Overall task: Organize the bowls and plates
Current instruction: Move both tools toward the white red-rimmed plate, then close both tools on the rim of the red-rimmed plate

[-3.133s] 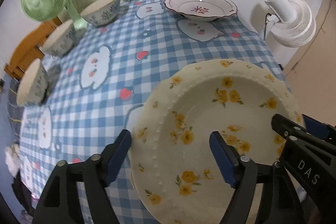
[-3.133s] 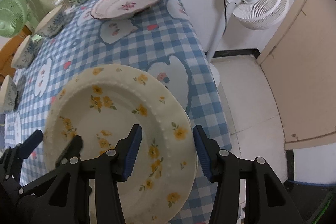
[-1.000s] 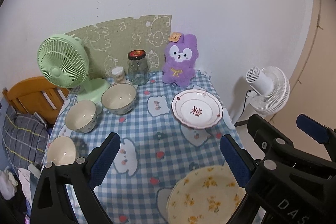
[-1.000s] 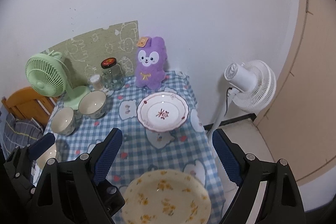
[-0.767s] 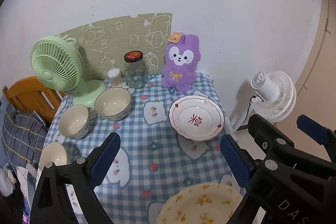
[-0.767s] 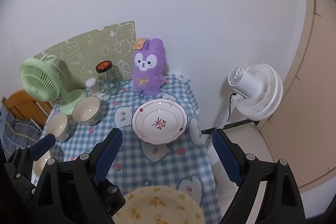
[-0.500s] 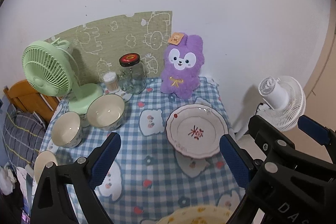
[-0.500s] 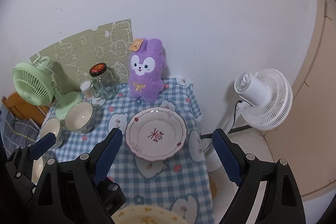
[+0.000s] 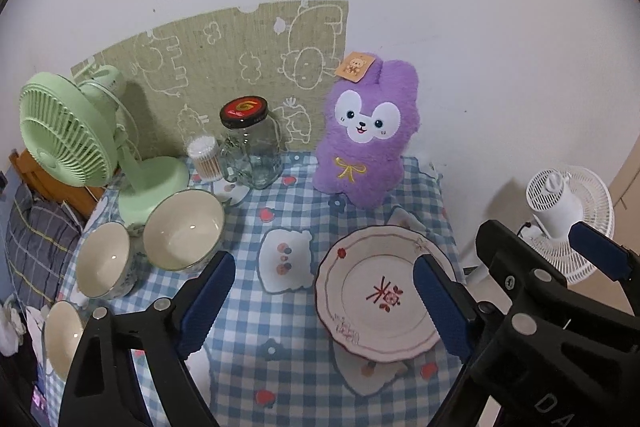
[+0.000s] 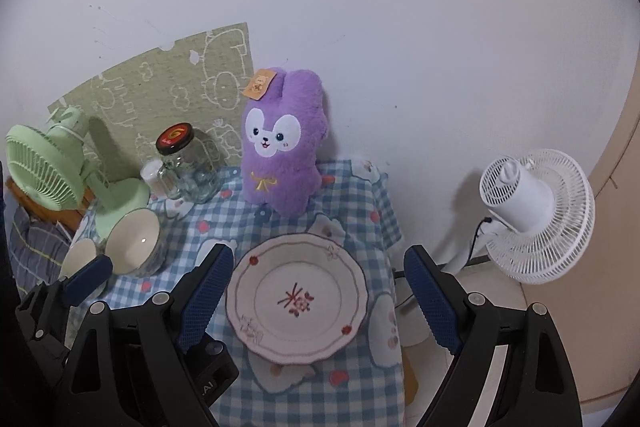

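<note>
The left tongs are built of matte black plastic, with two angular arms that widen towards the camera. Each finger is faced with a dark blue pad of fine dotted texture. Round silver screws are set along the arms. On the black body of the right tongs, seen at the edge of the left view, white letters "DA" are printed. The same black arms, blue pads and silver screws are seen on the right tongs. No sleeve can be seen.

White wall behind a checked-cloth table; white floor fan stands at right
</note>
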The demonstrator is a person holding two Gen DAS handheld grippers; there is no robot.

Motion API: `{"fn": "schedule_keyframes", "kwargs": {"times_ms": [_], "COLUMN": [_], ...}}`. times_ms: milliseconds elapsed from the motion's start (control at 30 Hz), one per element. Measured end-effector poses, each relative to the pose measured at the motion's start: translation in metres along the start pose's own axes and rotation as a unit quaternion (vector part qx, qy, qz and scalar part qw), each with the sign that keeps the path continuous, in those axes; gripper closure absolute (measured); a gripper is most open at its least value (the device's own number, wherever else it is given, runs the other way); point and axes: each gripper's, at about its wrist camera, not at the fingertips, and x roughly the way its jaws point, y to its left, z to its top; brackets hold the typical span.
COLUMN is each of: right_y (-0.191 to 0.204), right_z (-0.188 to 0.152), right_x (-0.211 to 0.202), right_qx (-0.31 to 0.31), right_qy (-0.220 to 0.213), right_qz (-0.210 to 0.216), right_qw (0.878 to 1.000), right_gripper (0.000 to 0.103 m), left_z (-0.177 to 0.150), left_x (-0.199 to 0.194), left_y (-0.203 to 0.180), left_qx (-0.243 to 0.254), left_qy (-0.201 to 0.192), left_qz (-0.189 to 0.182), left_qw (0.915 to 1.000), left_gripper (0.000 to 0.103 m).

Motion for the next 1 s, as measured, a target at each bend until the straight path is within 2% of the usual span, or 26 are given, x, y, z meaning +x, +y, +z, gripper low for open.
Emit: {"fn": "schedule_keyframes", "kwargs": {"times_ms": [233,533,1000], "right_y": [-0.007,-0.011,-0.022], "right_z": [0.003,-0.007,-0.034], "right_x": [0.043,0.099,0.149], "right_qx": [0.001,0.005,0.008], "right_qy": [0.014,0.045,0.082], "right_qz": [0.001,0.005,-0.003], "right_qw": [1.0,0.999,0.997], "right_gripper": [0.017,0.02,0.024], "left_z": [0.006,-0.007,-0.032], "left_x": [0.04,0.092,0.145], "left_y": [-0.005,-0.009,-0.015], "left_qx": [-0.003,0.0,0.014], "left_qy": [0.017,0.045,0.085], "left_qz": [0.009,0.01,0.007], "left_qw": [0.9998,0.9989,0.9963], "left_gripper": [0.013,0.017,0.022]}}
